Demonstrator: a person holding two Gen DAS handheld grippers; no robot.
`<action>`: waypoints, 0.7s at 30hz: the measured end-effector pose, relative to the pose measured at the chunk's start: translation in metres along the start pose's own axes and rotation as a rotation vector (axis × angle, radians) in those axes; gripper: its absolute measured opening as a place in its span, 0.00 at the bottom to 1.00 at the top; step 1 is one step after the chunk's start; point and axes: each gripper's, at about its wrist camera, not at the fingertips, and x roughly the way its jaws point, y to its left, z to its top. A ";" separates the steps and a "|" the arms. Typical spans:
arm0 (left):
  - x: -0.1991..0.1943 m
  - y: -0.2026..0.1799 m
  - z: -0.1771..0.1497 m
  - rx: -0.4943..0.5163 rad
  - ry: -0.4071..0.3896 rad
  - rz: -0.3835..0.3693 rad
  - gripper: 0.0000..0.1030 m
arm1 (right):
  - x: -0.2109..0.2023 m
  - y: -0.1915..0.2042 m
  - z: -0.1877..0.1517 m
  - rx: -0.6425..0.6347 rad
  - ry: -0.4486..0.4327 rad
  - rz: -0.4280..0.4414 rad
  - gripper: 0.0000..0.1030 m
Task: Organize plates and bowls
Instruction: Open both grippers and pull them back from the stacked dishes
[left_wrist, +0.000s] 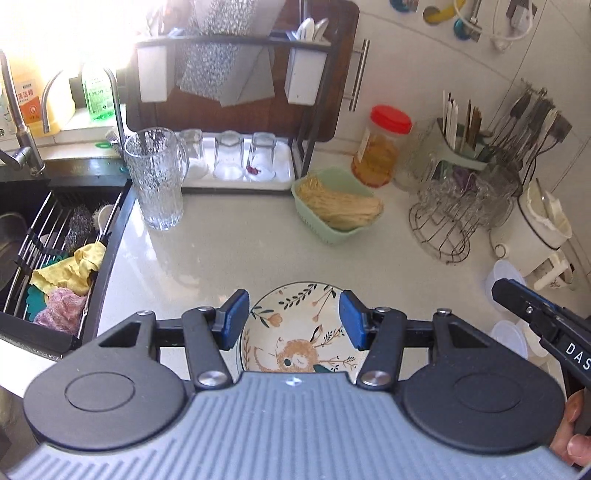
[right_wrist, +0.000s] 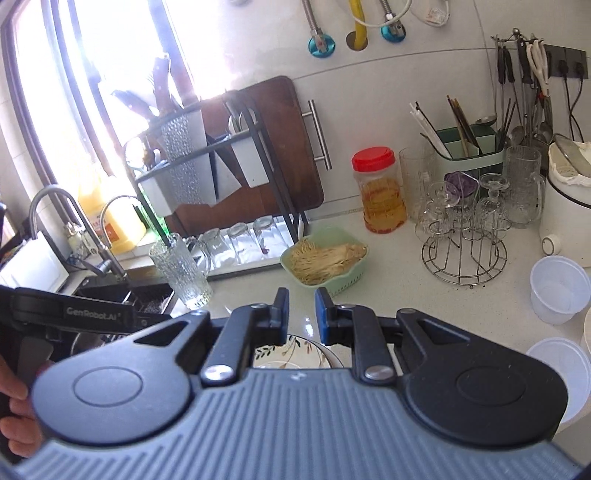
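- Your glass pitcher (left_wrist: 157, 177) is standing upright near the sink (left_wrist: 22, 236).
- A green basket (left_wrist: 334, 205) of dried noodles is sitting just behind.
- A red-lidded jar (left_wrist: 380, 147) is standing beside your wire glass stand (left_wrist: 454, 221).
- Upturned glasses (left_wrist: 229, 153) are draining on the white tray (left_wrist: 284, 181).

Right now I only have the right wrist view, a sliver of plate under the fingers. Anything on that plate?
Observer: The showing part of the plate is bare, painted with a sleeping animal and leaves.
Operator: Is the left gripper gripping it?
Observer: The left gripper stands open, the plate showing between its pads; contact unclear.
Operator: Anything in the sink?
Observer: A yellow cloth lies on its wire rack.
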 end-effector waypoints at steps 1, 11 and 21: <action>-0.004 0.001 0.000 0.000 -0.010 -0.008 0.58 | -0.003 0.001 0.000 0.010 -0.010 -0.004 0.18; -0.025 0.012 -0.004 0.081 -0.033 -0.043 0.58 | -0.014 0.019 -0.015 0.056 -0.045 -0.081 0.18; -0.013 0.022 -0.030 0.148 -0.013 -0.130 0.58 | -0.032 0.041 -0.040 0.100 -0.005 -0.160 0.19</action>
